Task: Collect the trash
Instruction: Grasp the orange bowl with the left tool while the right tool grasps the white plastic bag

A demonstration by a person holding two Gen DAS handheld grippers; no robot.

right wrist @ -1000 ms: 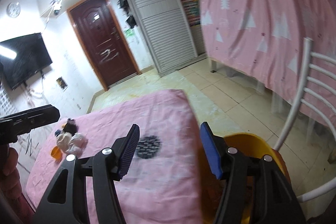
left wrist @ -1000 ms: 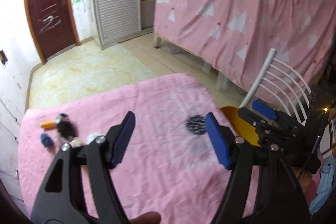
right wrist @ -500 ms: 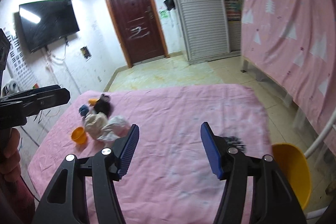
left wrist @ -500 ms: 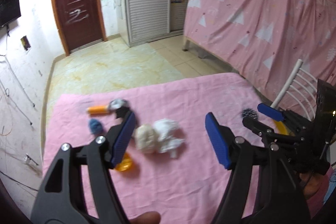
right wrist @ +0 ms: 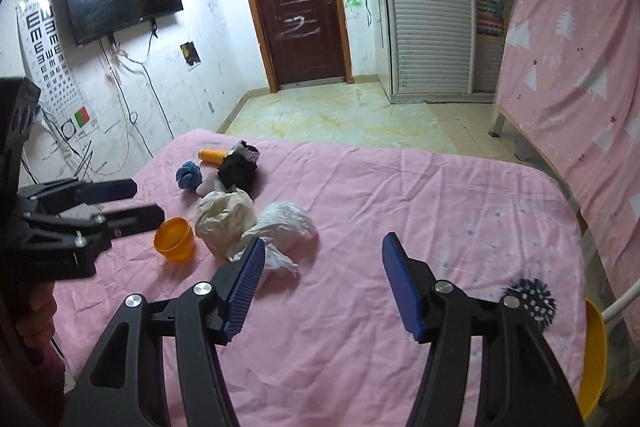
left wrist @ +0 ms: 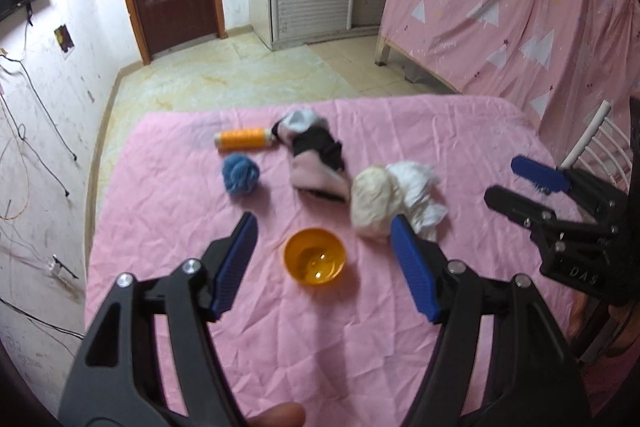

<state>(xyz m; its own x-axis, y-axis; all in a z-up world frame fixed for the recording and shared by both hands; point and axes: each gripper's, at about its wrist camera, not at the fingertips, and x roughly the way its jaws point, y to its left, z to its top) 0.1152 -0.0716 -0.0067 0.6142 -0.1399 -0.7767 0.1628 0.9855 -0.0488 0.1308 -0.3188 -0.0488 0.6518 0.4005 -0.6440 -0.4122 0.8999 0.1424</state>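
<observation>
On the pink-covered table (left wrist: pixel 360 327) lie a cream paper wad (left wrist: pixel 376 201) (right wrist: pixel 226 217) and a white crumpled tissue (left wrist: pixel 418 187) (right wrist: pixel 286 221), touching each other. An orange cup (left wrist: pixel 315 255) (right wrist: pixel 175 239) stands upright beside them. My left gripper (left wrist: pixel 323 227) (right wrist: pixel 147 201) hovers open just above and short of the cup, holding nothing. My right gripper (right wrist: pixel 324 242) (left wrist: pixel 503 178) is open and empty, its left pad close to the tissue's tail.
Behind the wads lie a blue yarn ball (left wrist: pixel 240 173), an orange thread spool (left wrist: pixel 243 139) and a black-and-pink cloth bundle (left wrist: pixel 316 155). A black spiky ball (right wrist: pixel 530 301) sits near the right table edge, above a yellow bin (right wrist: pixel 596 355) beside a white chair.
Both grippers swung left across the table. The trash pile moved from the far left to the middle of both views, and the yellow bin slid off to the right. Jaws stayed as wide.
</observation>
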